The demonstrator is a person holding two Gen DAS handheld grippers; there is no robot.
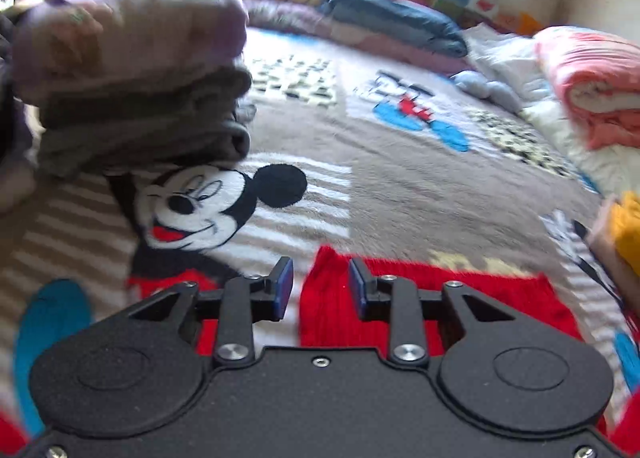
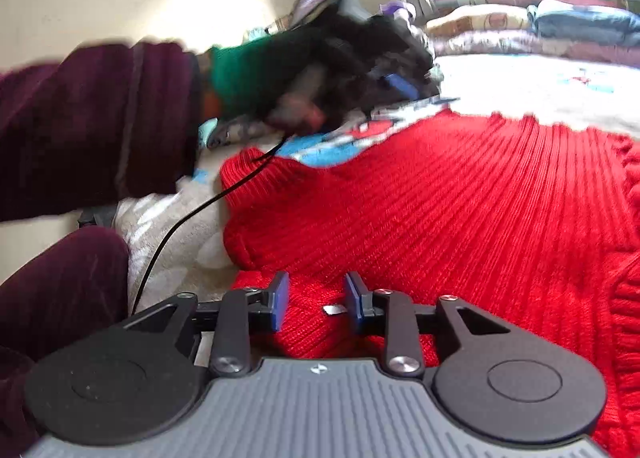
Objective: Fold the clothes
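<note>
Red ribbed sweater [image 2: 460, 209] spread flat on a cartoon-mouse blanket [image 1: 360, 177], both grippers parted over it and gripping nothing.

The sweater lies near, below both grippers; in the left wrist view only its near left part shows, under the left gripper [image 1: 320, 288], whose jaws stand a little apart with bare air between the pads above the knit. The right gripper [image 2: 316, 300] sits low over the sweater's near edge, jaws likewise a little apart, pads clear of the cloth. A dark maroon sleeve [image 2: 92, 117] reaches in from the left. A stack of folded clothes [image 1: 132, 69] stands far left on the blanket; a pink rolled quilt [image 1: 596, 85] lies far right, with piled bedding [image 1: 392, 21] along the far edge.
</note>
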